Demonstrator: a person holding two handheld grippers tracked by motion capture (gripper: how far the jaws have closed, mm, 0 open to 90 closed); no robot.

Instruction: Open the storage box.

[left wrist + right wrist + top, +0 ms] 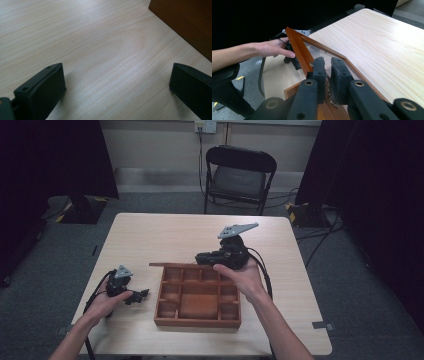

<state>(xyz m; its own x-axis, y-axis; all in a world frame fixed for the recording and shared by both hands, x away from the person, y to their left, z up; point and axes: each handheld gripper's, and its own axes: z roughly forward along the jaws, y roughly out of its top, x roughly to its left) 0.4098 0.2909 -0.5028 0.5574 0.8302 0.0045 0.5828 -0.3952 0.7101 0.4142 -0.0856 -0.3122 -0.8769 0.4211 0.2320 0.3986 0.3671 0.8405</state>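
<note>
Your forearms enter low over the worktop (150, 235). At centre sits the compartmented wooden tray (197, 320); your right gripper (327, 65) has its fingers clenched on the tray's glazed lid frame (298, 48). Your left gripper (116, 85), fingers released, rests beside the tray.

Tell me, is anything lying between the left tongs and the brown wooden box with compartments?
Nothing visible does. The open left tongs face the side wall of the brown wooden compartment box, with only bare light wooden table between them.
</note>
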